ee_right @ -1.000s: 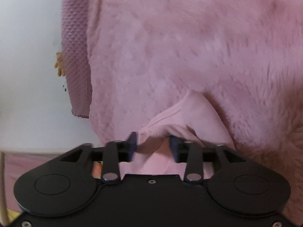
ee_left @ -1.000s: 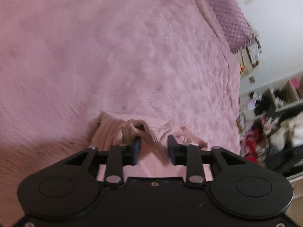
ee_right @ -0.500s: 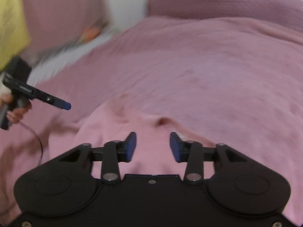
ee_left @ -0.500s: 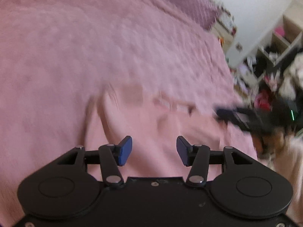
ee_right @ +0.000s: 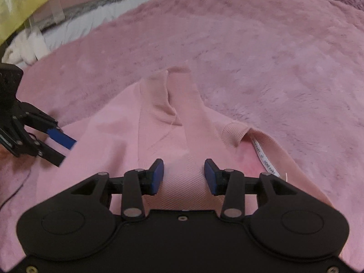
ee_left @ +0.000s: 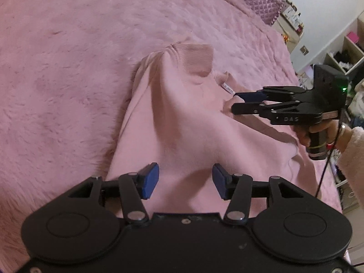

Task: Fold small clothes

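Observation:
A small pink sweatshirt [ee_left: 182, 118] lies spread on a fluffy pink blanket [ee_left: 68, 56], one ribbed cuff [ee_left: 195, 56] folded onto its body. My left gripper [ee_left: 184, 177] hovers open over the garment's near part, with cloth below but nothing pinched. The right gripper [ee_left: 235, 102] reaches in from the right near the neck label [ee_left: 227, 88]. In the right wrist view, the right gripper [ee_right: 183, 173] hangs over the sweatshirt [ee_right: 127, 132]. Its jaws are opening with no fabric clamped between them. The cuff [ee_right: 159, 97] and label [ee_right: 265, 159] lie ahead of it, and the left gripper [ee_right: 67, 152] is at the left.
A purple quilted pillow [ee_left: 257, 0] lies at the blanket's far end. Cluttered shelves [ee_left: 341, 52] stand to the right. A hand in a fuzzy sleeve [ee_left: 318, 134] holds the right gripper. White bedding [ee_right: 68, 29] and a yellow object [ee_right: 22, 0] lie beyond the blanket [ee_right: 273, 68].
Both grippers had bunched pink cloth between their fingers a second ago; now both are off it and the sweatshirt lies spread on the blanket. The right view has swung round sharply.

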